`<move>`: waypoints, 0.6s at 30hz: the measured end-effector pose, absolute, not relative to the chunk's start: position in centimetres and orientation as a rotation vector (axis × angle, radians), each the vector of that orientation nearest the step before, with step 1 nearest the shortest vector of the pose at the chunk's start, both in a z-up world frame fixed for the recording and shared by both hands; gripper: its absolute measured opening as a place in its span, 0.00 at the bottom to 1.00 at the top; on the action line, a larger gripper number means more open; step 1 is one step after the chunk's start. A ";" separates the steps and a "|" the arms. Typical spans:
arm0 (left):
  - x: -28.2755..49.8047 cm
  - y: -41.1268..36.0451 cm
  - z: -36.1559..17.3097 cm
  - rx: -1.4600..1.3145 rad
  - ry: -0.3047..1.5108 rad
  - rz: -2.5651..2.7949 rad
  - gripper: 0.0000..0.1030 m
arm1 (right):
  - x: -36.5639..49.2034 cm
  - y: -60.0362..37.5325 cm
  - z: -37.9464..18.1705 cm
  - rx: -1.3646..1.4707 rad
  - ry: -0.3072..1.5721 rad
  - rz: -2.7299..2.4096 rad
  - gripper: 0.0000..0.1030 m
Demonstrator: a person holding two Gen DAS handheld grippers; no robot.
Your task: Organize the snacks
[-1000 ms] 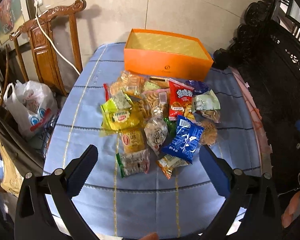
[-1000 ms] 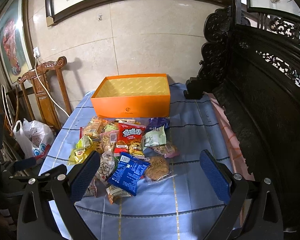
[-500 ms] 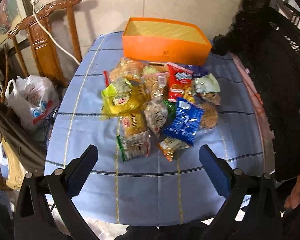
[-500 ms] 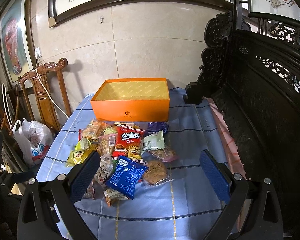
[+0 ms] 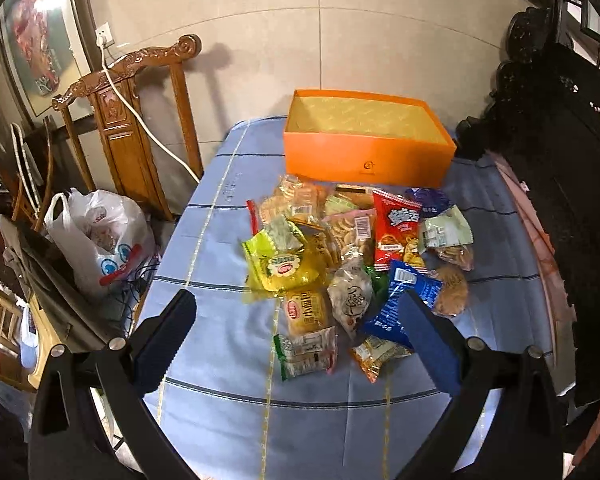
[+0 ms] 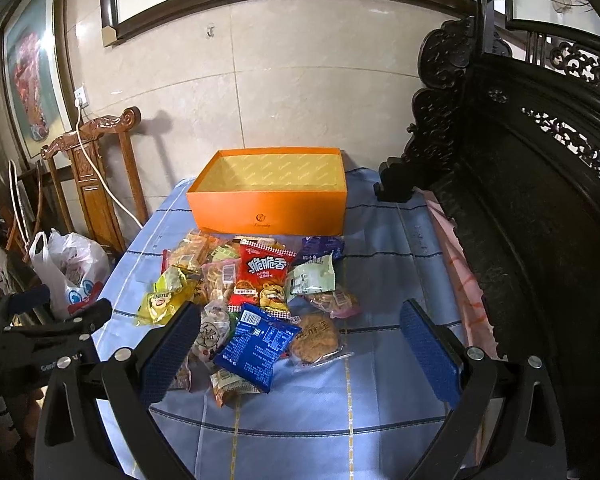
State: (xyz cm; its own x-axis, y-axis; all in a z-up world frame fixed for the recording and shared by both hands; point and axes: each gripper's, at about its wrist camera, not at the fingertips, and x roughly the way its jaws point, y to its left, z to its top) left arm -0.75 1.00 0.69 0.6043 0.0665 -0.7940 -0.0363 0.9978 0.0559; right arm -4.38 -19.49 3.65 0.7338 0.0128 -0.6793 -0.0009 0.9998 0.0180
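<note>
At far left, beside the table, a white plastic bag [image 5: 100, 236] sits on the floor, with a carved wooden chair [image 5: 128, 120] behind it against the wall; a white cable [image 5: 140, 120] hangs across the chair's back. The blue cloth-covered table [image 5: 220, 400] shows its left edge running close to the bag and chair. The left strip of cloth, from that edge to the snacks, is bare, as is the near band across the table's width.

The left gripper [image 5: 300, 340] hangs above the near part of the table, jaws spread wide and holding nothing; its left finger [image 5: 164, 340] lies over the bare left strip, and its right finger overlaps the blue packet [image 5: 404, 300] in the picture.

The snack pile [image 5: 352, 260] occupies the table's middle: a yellow-green packet [image 5: 280, 264] on its left, a red packet [image 6: 264, 276] at centre, the blue packet and a round brown cake [image 6: 314, 338] on the near right. The empty orange box [image 6: 268, 208] stands just beyond the pile at the far end, open side up.

The right gripper [image 6: 300, 344] is likewise wide open and empty, above the pile's near right. Bare cloth extends right of the pile to the table's right edge, which borders dark carved furniture [image 6: 540, 200].
</note>
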 end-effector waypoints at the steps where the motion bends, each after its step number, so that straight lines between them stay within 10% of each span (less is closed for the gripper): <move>1: -0.7 0.9 0.7 0.038 0.919 0.056 0.96 | -4.4 -19.5 3.6 0.017 0.748 0.008 0.97; 18: -1.0 0.9 0.5 0.048 0.915 0.054 0.96 | -4.4 -20.0 3.6 0.020 0.750 0.001 0.97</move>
State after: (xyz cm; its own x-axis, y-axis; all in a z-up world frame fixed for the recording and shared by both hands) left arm -0.97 0.86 0.47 0.6086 0.0676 -0.7906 -0.0264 0.9975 0.0650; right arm -4.42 -19.97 3.60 0.7315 0.0077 -0.6818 0.0066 0.9998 0.0184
